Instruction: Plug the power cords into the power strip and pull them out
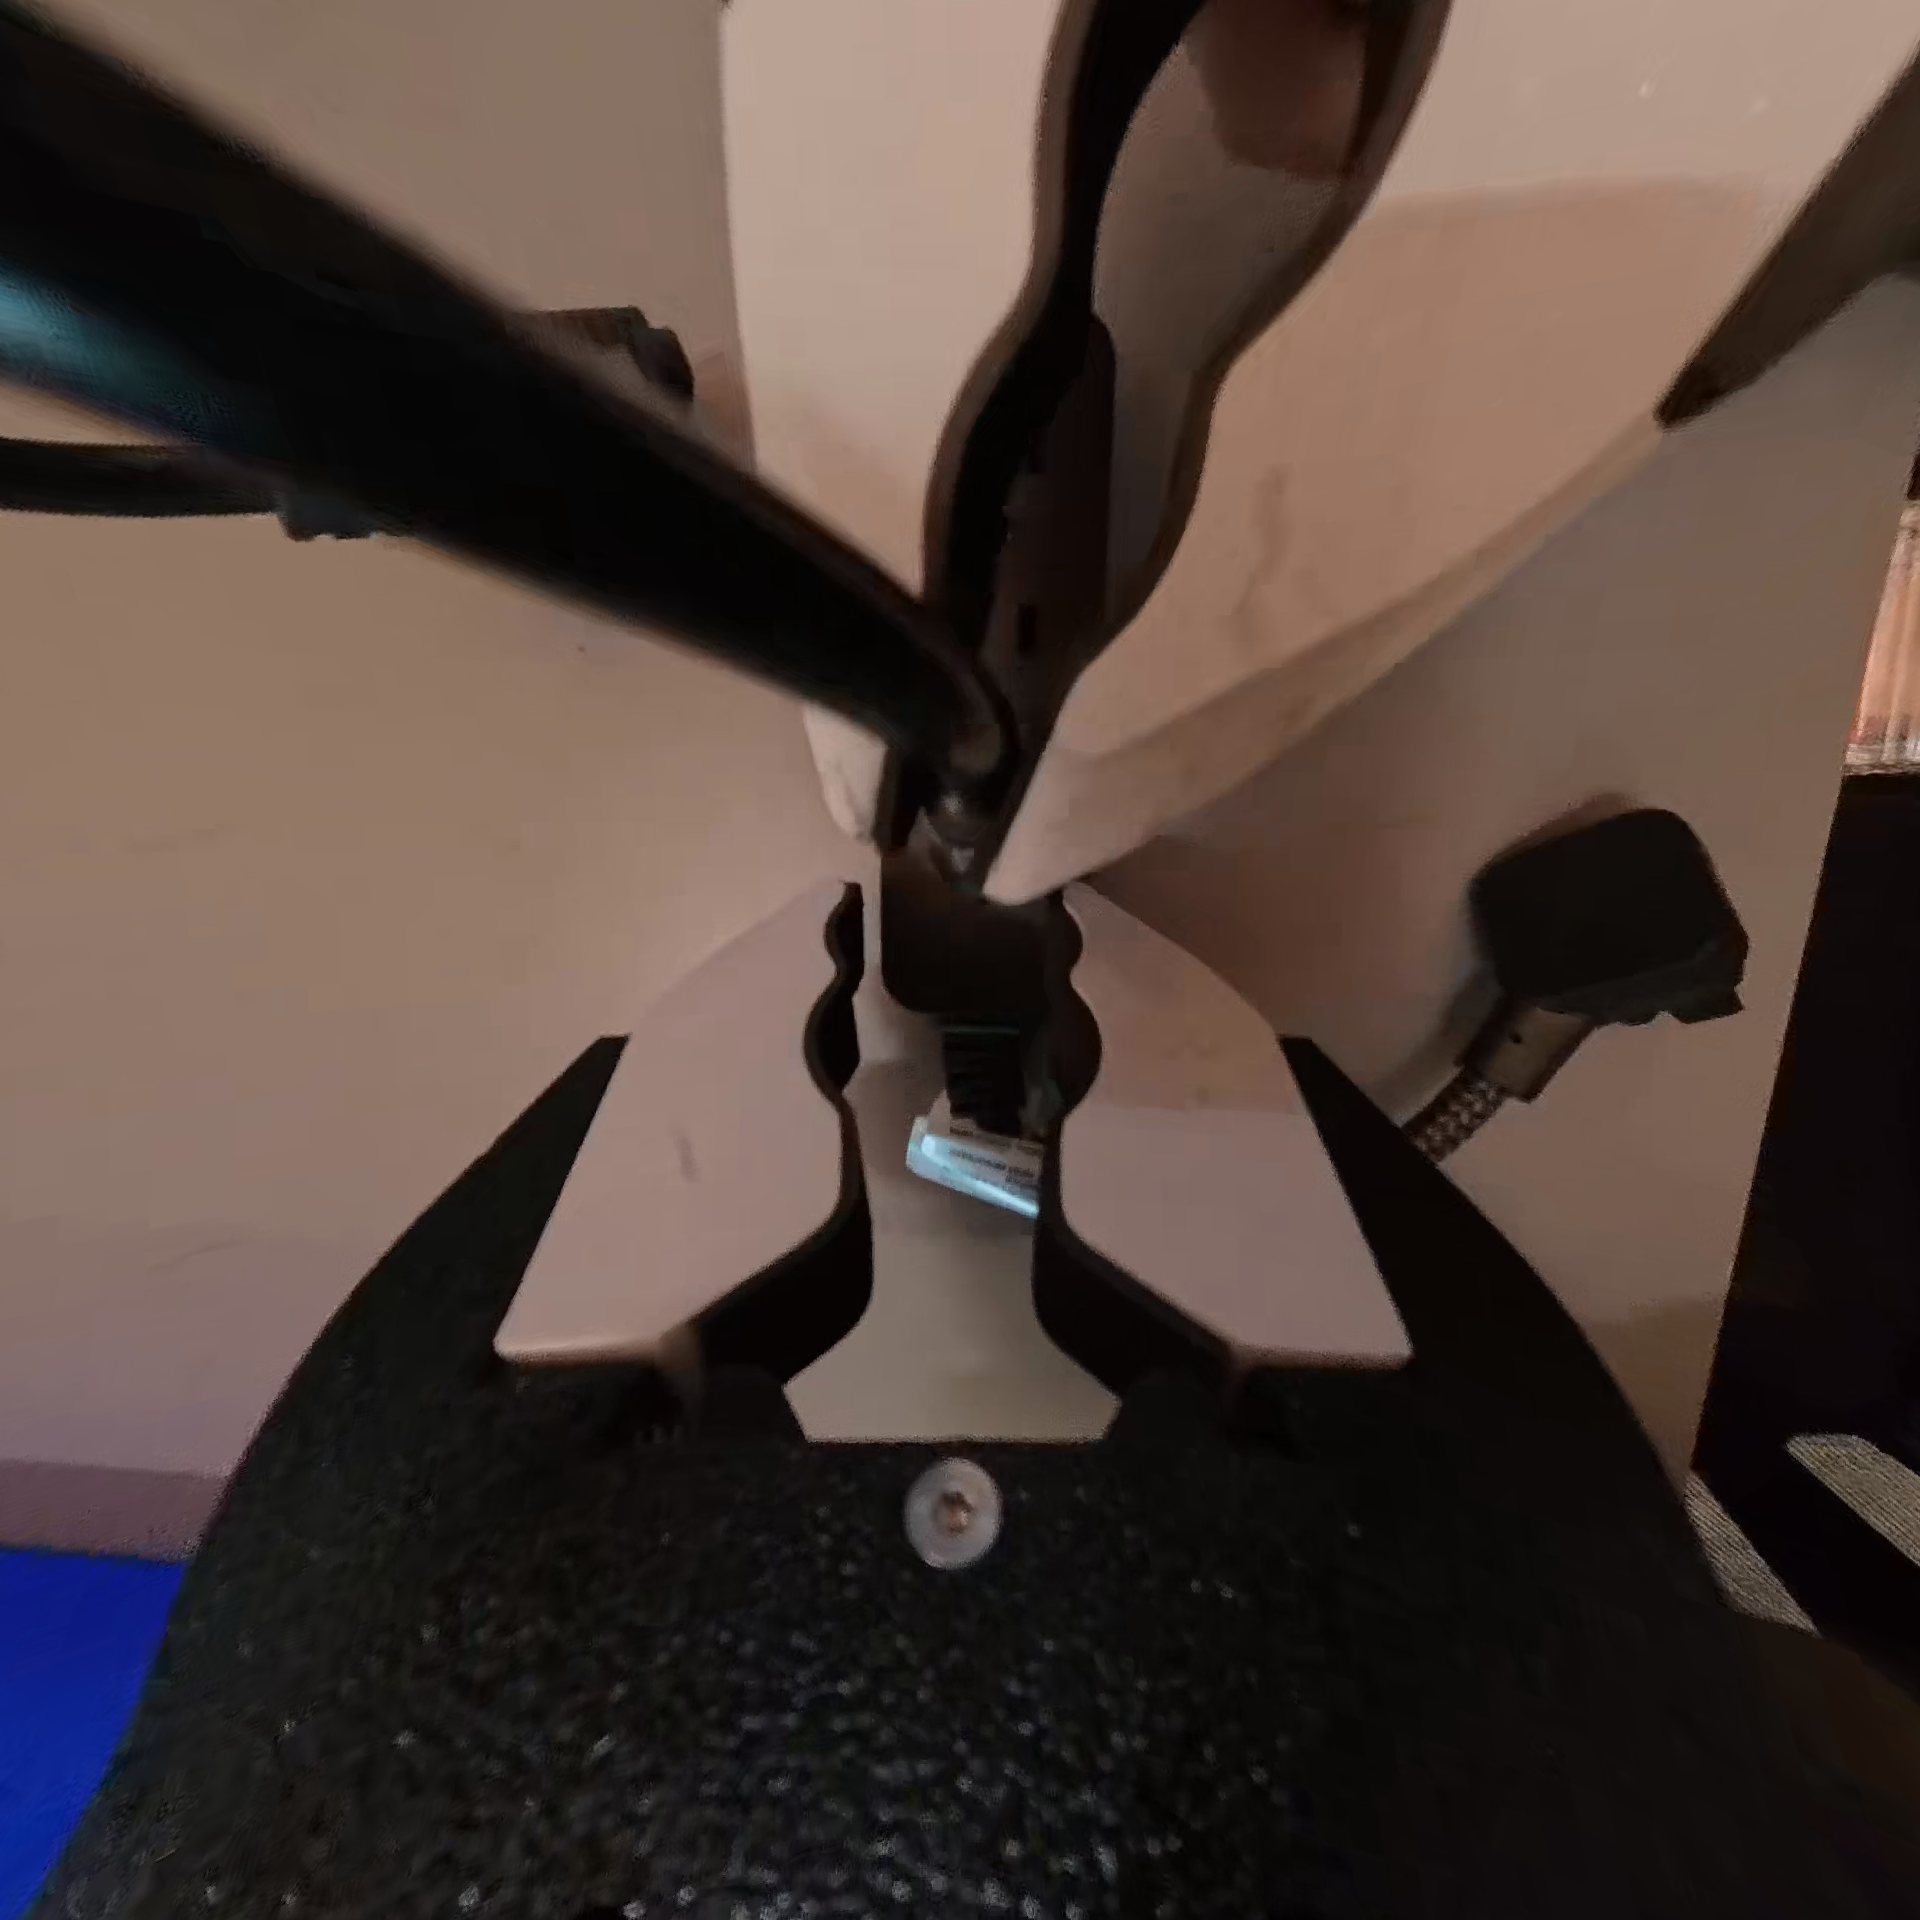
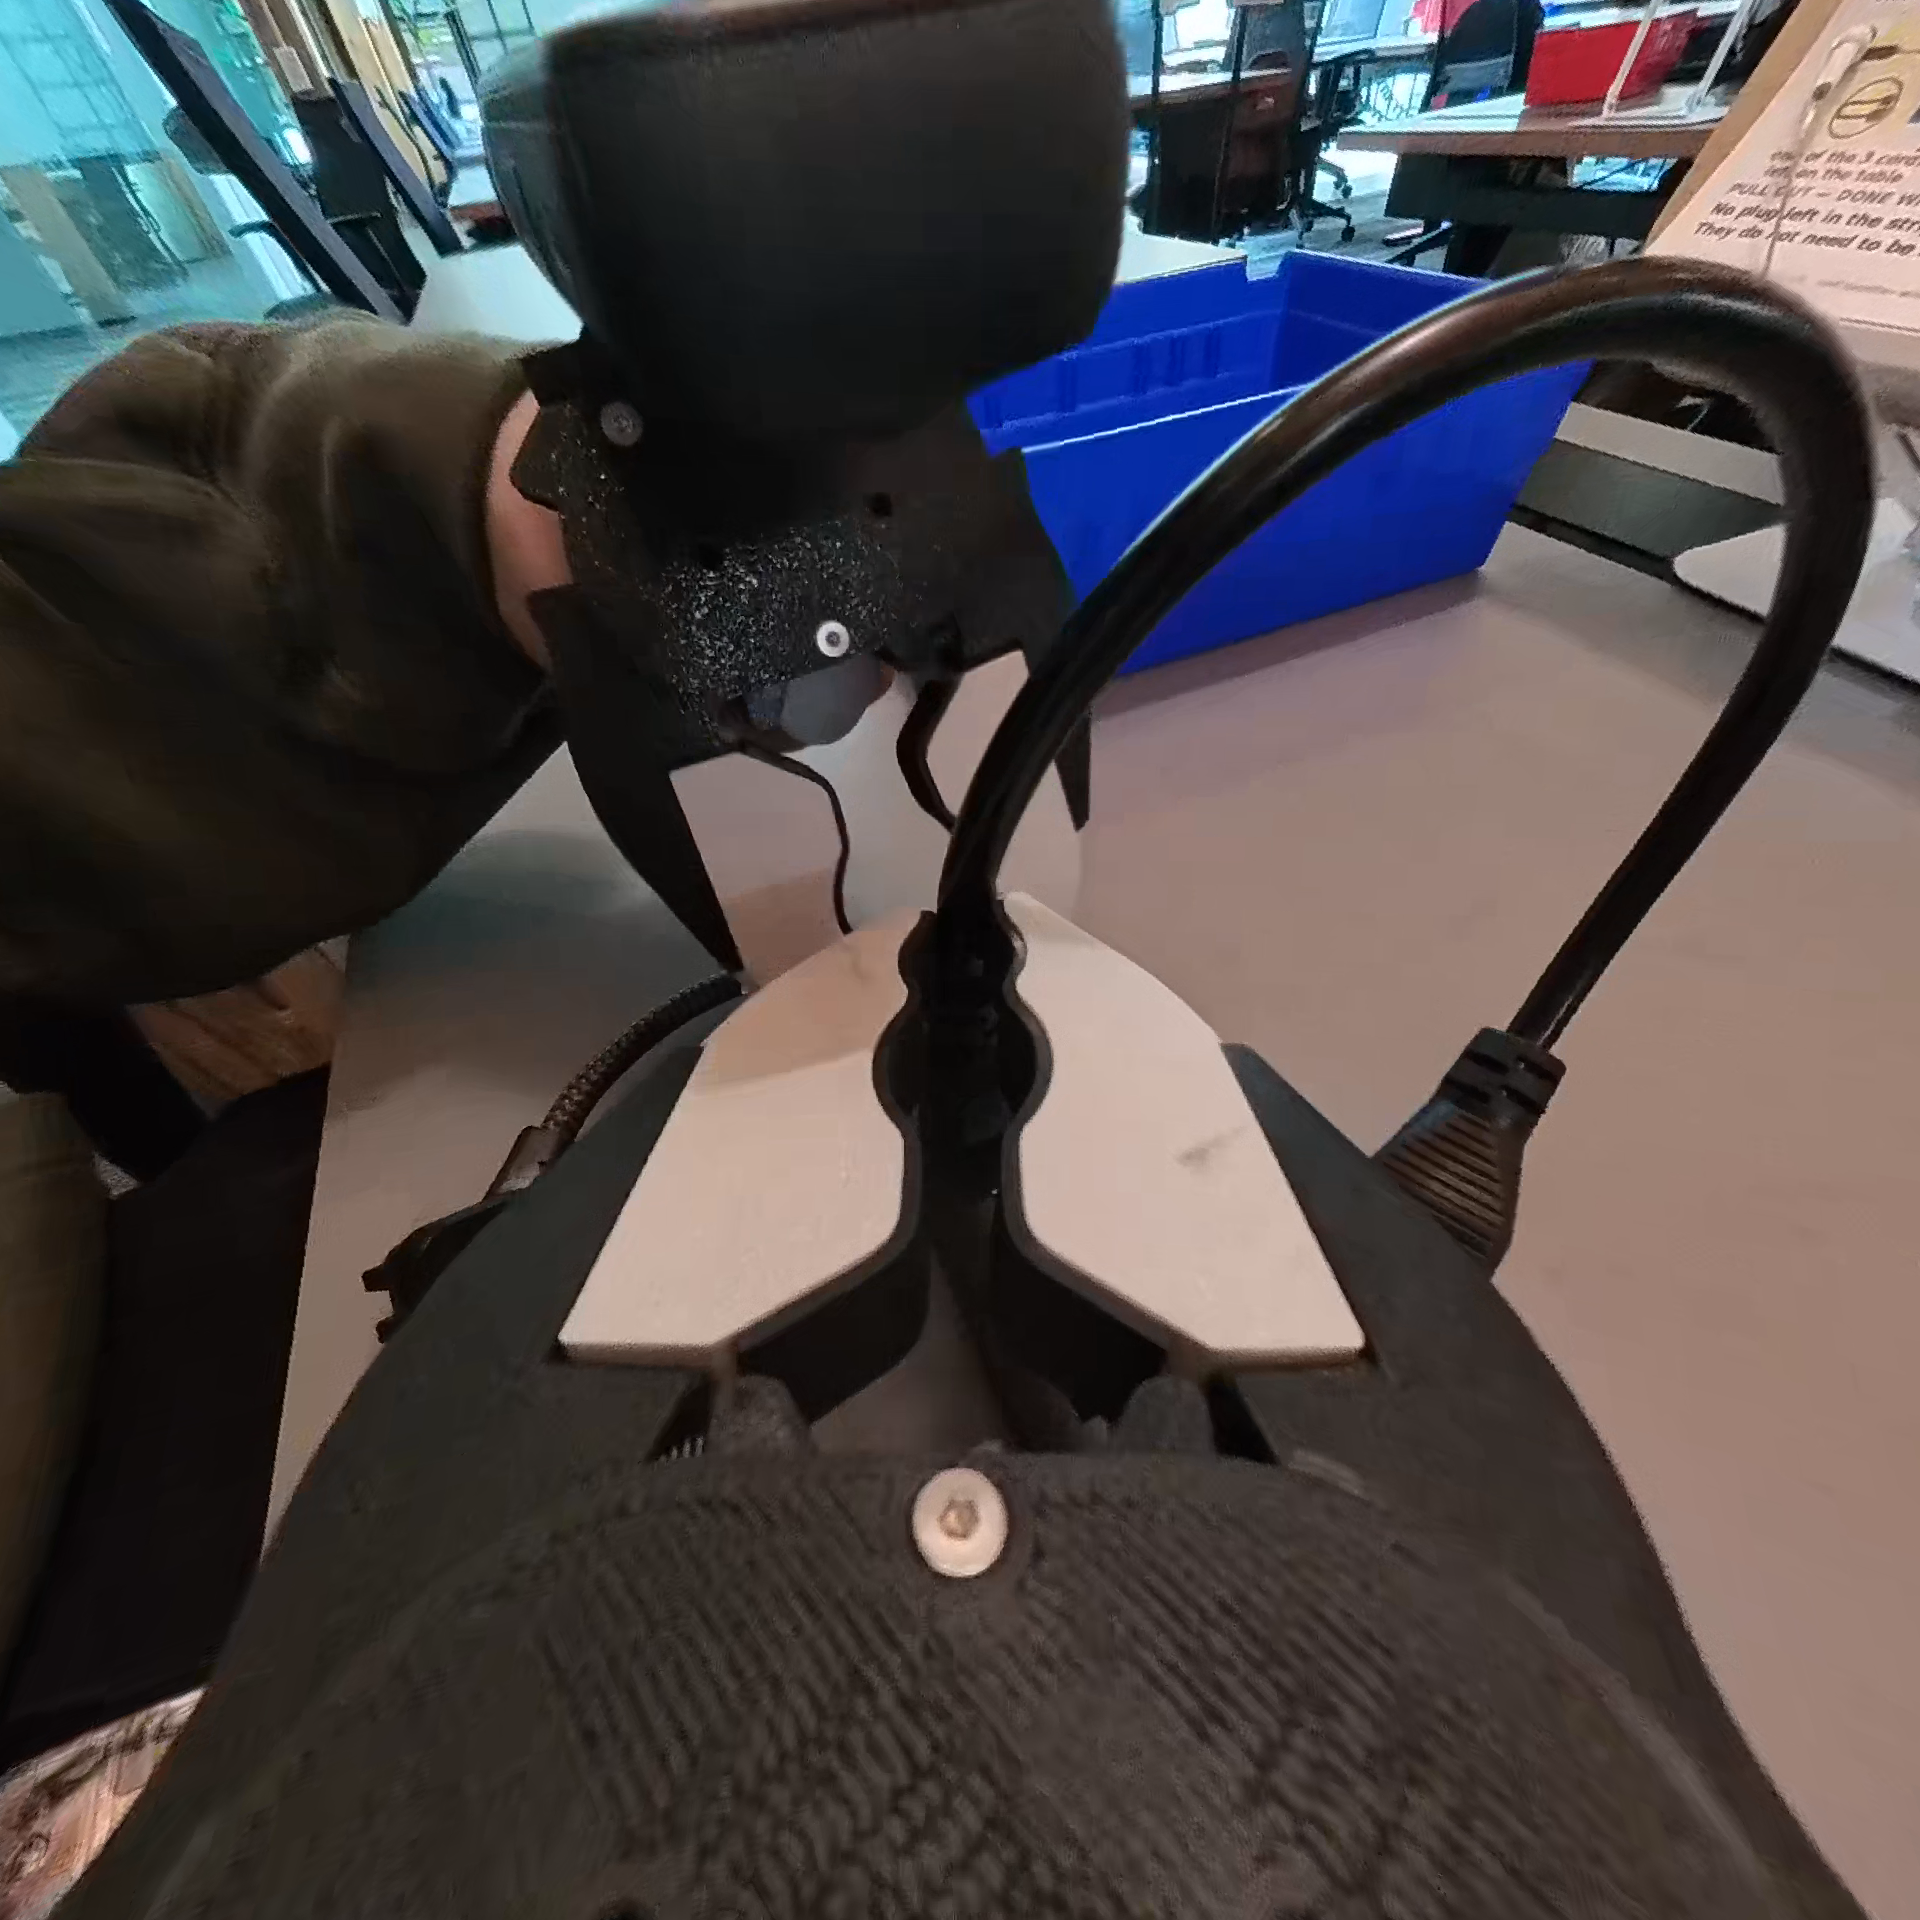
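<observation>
My left gripper (image 1: 961, 935) points down at the beige table (image 1: 364, 935), its white fingers closed around a black plug (image 1: 961, 961) with a ribbed neck and a white label (image 1: 977, 1164). My right gripper (image 2: 961, 935) is shut on a thick black cord (image 2: 1558, 312), which arcs up and right, then down to a ribbed plug end (image 2: 1455, 1153). In the left wrist view its fingertips (image 1: 1039, 831) pinch that cord (image 1: 520, 468) just beyond my left fingertips. The left gripper's black body (image 2: 790, 603) hangs over the right fingers. No power strip shows.
Another black plug (image 1: 1600, 925) on a braided cord (image 2: 613, 1049) lies beside the grippers. A blue bin (image 2: 1299, 499) stands behind them on the table (image 2: 1351, 935). A dark green sleeve (image 2: 208, 623) fills the left. A printed sheet (image 2: 1808, 187) stands far right. Across from one pair of fingers to the other is roughly 6 cm.
</observation>
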Demonstrator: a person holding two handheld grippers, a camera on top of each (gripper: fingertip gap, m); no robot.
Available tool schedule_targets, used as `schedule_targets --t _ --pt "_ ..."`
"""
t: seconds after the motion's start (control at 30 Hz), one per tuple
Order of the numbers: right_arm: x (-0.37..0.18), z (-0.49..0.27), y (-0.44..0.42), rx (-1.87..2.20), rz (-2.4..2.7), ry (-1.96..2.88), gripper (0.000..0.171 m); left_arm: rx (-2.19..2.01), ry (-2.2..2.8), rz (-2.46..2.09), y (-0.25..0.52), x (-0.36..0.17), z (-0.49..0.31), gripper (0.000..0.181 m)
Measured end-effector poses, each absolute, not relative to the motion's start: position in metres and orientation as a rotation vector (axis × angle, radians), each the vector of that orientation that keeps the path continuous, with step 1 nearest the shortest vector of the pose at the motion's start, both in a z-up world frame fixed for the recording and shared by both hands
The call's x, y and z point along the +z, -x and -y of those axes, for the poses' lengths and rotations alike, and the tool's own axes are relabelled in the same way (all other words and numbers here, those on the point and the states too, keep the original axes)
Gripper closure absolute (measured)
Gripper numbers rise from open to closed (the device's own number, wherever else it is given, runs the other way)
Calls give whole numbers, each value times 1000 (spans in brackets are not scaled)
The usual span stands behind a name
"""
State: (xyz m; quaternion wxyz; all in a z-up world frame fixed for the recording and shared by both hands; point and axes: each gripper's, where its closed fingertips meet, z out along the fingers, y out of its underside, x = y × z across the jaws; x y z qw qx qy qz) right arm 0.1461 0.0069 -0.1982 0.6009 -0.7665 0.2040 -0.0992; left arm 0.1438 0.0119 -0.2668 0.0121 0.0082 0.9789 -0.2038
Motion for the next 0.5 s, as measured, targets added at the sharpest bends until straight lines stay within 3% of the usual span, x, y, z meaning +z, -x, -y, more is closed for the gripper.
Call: schedule_targets --t 0.1,0.3,0.5 --pt "-199 -8 -146 -232 -465 1785 162 -593 -18 -3046 -145 -266 -10 151" --pt "-199 -8 -143 -215 -456 1788 162 -552 -17 -3064 -139 -267 -13 138" --pt "-199 -6 -144 -209 -458 1781 162 -451 -79 -3040 -141 -275 -11 141"
